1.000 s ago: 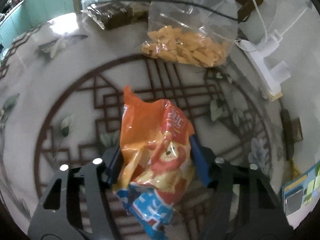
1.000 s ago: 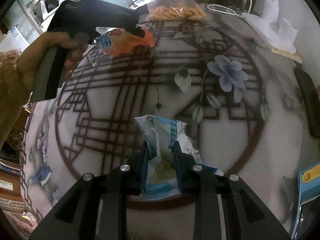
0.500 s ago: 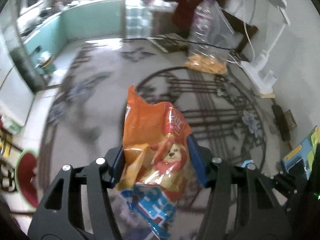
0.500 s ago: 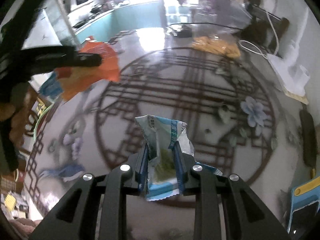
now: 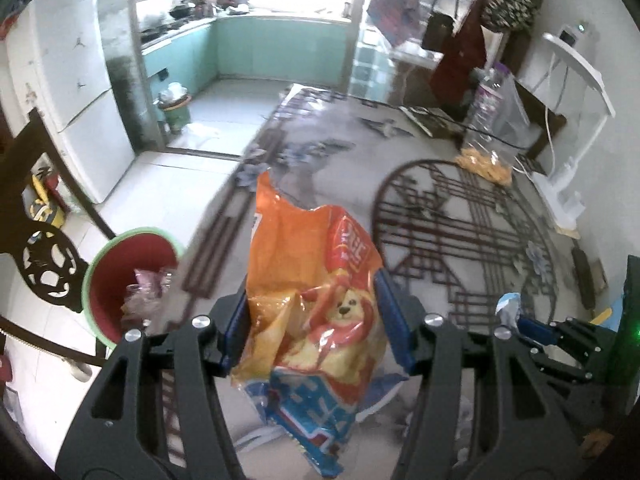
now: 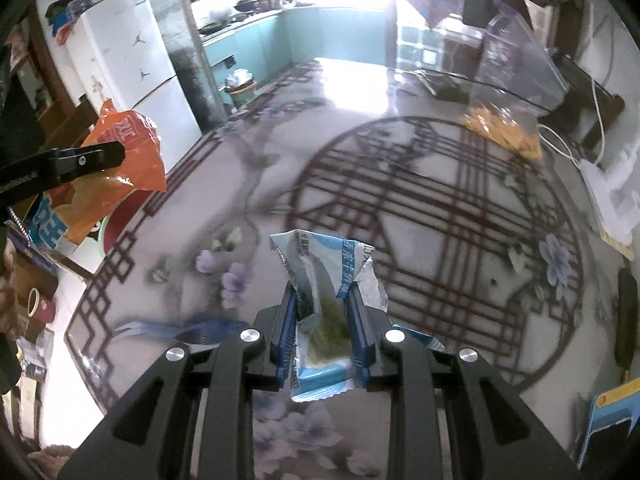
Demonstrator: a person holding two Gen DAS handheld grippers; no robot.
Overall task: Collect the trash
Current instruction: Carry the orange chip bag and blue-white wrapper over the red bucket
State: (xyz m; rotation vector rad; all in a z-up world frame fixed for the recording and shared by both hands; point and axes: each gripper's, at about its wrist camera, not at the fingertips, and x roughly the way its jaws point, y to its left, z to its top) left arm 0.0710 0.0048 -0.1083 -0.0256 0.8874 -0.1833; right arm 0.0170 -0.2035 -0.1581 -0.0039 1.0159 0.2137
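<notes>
My left gripper is shut on an orange snack bag with a blue bottom, held in the air over the table's left edge. A red bin with a green rim stands on the floor at lower left, with crumpled plastic inside. My right gripper is shut on a blue-and-white wrapper above the patterned glass table. The orange bag and the left gripper's finger also show at the left of the right wrist view. The right gripper shows at the right of the left wrist view.
A clear bag of orange snacks and a white lamp stand at the table's far right. A blue object lies at the right edge. A dark wooden chair stands beside the bin. A white fridge is beyond.
Both grippers have lifted and swung left with their wrappers. The left one has moved from above the table centre to its left edge, and the red bin has come into view.
</notes>
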